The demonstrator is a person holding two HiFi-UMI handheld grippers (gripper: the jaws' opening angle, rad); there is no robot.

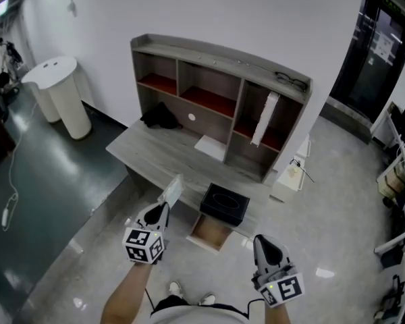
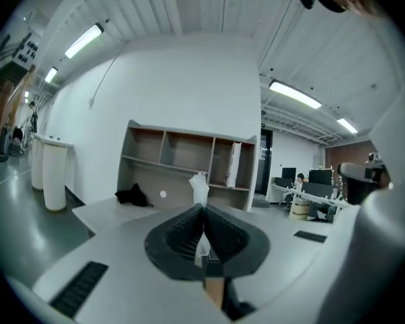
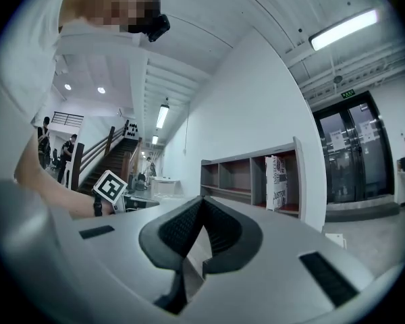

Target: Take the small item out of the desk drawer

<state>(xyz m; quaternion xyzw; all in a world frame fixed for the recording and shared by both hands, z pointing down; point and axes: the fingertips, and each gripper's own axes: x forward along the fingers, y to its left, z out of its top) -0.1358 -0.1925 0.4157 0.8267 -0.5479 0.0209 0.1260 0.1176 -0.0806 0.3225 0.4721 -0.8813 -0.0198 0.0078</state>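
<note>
**Obs. 1:** Left tongs (image 2: 202, 214), status?

**Obs. 2:** Pressed together on the small white item (image 2: 199, 184). It is thin and crumpled. Its upper end pokes out past the tips and the rest is pinched between the pads. It is held in the air, clear of the counter (image 1: 155, 155).

**Obs. 1:** And the drawer (image 1: 210, 232)?

**Obs. 2:** Pulled out, below and between the two tongs, nearer the left pair. Its wood-coloured floor shows, but any contents can't be made out. A black box (image 1: 224, 205) sits on the counter edge just beyond the drawer.

**Obs. 1:** Right tongs (image 3: 201, 206)?

**Obs. 2:** Closed tip to tip, gripping nothing. They are to the right of the left pair, well apart from it, off the counter.

**Obs. 1:** Ahead of both?

**Obs. 2:** A shelf unit (image 1: 219, 86) at the counter's back, against the white wall.
</note>
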